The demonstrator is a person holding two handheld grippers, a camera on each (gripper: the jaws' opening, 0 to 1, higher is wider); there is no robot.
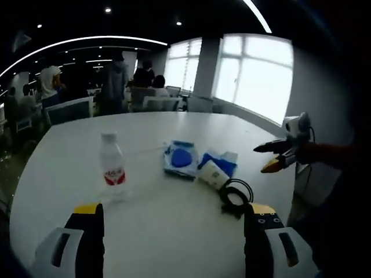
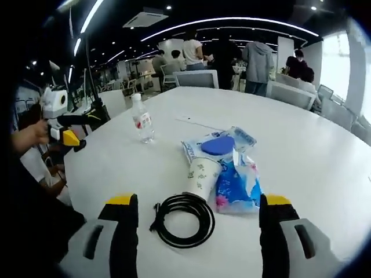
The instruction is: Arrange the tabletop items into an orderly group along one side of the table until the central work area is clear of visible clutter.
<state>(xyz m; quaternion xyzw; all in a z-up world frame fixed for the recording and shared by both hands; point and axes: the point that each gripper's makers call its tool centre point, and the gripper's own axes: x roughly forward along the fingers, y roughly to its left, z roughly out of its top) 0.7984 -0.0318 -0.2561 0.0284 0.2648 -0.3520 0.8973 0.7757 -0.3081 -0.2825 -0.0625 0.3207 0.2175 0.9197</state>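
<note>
On the white table (image 1: 174, 231) stands a clear water bottle (image 1: 112, 168) with a red label. Beside it lie a blue pack (image 1: 181, 157), a tipped paper cup (image 1: 212, 174), a blue tissue pack (image 1: 223, 161) and a coiled black cable (image 1: 235, 197). My left gripper (image 1: 174, 223) is open, low over the near table edge with nothing between its jaws. In the right gripper view my right gripper (image 2: 197, 217) is open just in front of the cable (image 2: 184, 219), with the cup (image 2: 200, 174), tissue pack (image 2: 239, 184), blue pack (image 2: 219, 145) and bottle (image 2: 142, 120) beyond. The right gripper (image 1: 279, 155) also shows at the right of the left gripper view.
The table (image 2: 301, 145) is round and wide, with bare room around the cluster. Chairs (image 1: 68, 109) and several people (image 2: 255, 58) stand beyond the far edge. A thin white strip (image 2: 194, 121) lies on the table behind the items. Windows (image 1: 255, 75) line the far wall.
</note>
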